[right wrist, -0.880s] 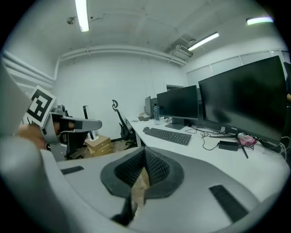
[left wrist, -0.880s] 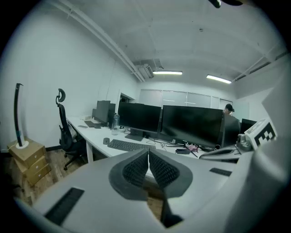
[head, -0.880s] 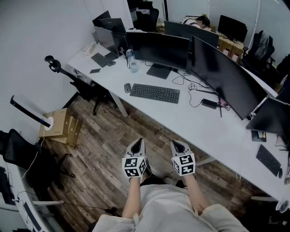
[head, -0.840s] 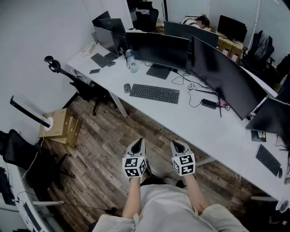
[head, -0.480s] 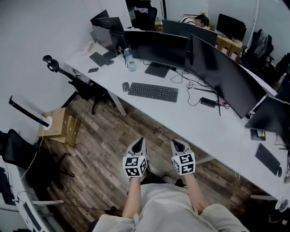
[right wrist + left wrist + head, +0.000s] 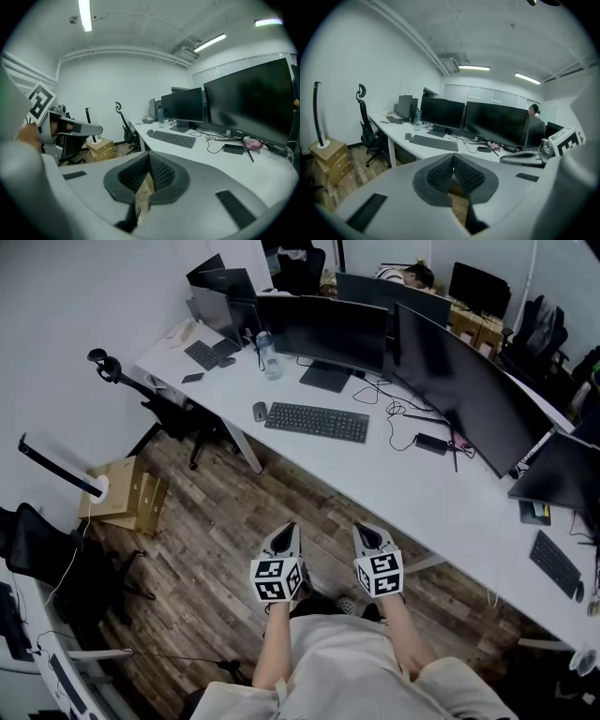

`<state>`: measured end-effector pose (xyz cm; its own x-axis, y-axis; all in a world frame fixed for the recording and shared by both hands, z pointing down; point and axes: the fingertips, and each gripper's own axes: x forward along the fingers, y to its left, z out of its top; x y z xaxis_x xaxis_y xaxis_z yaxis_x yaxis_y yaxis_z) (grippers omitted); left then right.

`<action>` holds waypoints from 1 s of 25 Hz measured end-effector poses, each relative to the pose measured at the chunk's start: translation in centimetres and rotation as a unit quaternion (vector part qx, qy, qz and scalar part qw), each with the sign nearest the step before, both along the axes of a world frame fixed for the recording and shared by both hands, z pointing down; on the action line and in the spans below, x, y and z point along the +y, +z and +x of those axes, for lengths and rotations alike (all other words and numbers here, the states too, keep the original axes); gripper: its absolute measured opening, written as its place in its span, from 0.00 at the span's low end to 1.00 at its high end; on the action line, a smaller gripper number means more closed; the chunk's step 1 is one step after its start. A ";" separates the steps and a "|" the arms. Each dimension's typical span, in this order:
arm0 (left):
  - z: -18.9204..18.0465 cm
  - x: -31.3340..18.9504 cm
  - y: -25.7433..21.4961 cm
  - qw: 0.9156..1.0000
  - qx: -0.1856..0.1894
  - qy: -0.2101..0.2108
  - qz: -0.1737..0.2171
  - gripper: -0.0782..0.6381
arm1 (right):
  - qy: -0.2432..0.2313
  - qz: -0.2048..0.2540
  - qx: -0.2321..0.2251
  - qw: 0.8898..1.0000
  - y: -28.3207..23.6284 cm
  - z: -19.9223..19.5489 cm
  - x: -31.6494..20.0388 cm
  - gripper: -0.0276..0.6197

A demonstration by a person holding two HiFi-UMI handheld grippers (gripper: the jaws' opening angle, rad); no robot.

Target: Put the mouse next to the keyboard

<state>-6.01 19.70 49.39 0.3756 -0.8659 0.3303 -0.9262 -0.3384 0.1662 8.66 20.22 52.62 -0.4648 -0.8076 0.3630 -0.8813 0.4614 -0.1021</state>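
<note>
White desk (image 6: 375, 486): monitors (image 6: 330, 330), bottle (image 6: 271, 360), keyboard (image 6: 317, 422), mouse (image 6: 260, 412)

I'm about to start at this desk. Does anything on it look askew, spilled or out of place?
Nothing looks spilled or damaged. The mouse already lies beside the keyboard, at its left end. Loose cables sprawl untidily on the desk to the keyboard's right.

I'm making out the mouse (image 6: 260, 412) only as a tiny dark blob just beside the keyboard (image 6: 317, 422); its buttons are coming through too small to tell. A person (image 6: 413, 276) is showing only partly behind a far monitor (image 6: 375, 292), and the rightmost monitor (image 6: 568, 486) is running off the edge.
</note>
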 end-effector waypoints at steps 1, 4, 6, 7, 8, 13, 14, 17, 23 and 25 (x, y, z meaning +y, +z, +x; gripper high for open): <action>0.0 -0.1 -0.1 1.000 -0.002 -0.001 0.000 0.14 | 0.002 0.001 0.000 1.000 -0.1 0.1 -0.1 0.05; -0.1 -0.1 -0.5 1.000 -0.010 -0.008 0.009 0.14 | 0.020 0.003 -0.013 1.000 -0.4 0.7 -0.3 0.05; -0.3 0.0 -0.7 1.000 -0.018 -0.012 0.018 0.14 | 0.030 0.005 -0.028 0.999 -0.7 1.1 -0.3 0.05; -0.3 0.0 -0.8 0.999 -0.022 -0.013 0.023 0.14 | 0.034 0.006 -0.032 0.999 -0.9 1.3 -0.4 0.05; -0.3 -0.1 -0.9 0.999 -0.024 -0.013 0.028 0.14 | 0.036 0.007 -0.033 0.999 -1.0 1.5 -0.5 0.05; -0.2 -0.6 -1.5 0.998 -0.034 -0.011 0.042 0.15 | 0.035 0.009 -0.034 0.999 -1.3 1.6 -0.8 0.05; -0.1 -0.7 -1.5 0.998 -0.036 -0.011 0.043 0.15 | 0.034 0.009 -0.035 0.999 -1.2 1.6 -0.8 0.05; 0.0 -0.7 -1.2 0.998 -0.039 -0.010 0.041 0.16 | 0.029 0.006 -0.037 0.999 -1.0 1.5 -0.9 0.07; 0.0 -1.1 -0.7 0.998 -0.046 -0.006 0.033 0.35 | 0.023 0.002 -0.038 0.999 -0.8 1.2 -1.3 0.19; 0.3 -1.2 -0.4 0.998 -0.048 0.005 0.028 0.38 | 0.023 -0.004 -0.037 0.999 -0.5 1.2 -1.5 0.26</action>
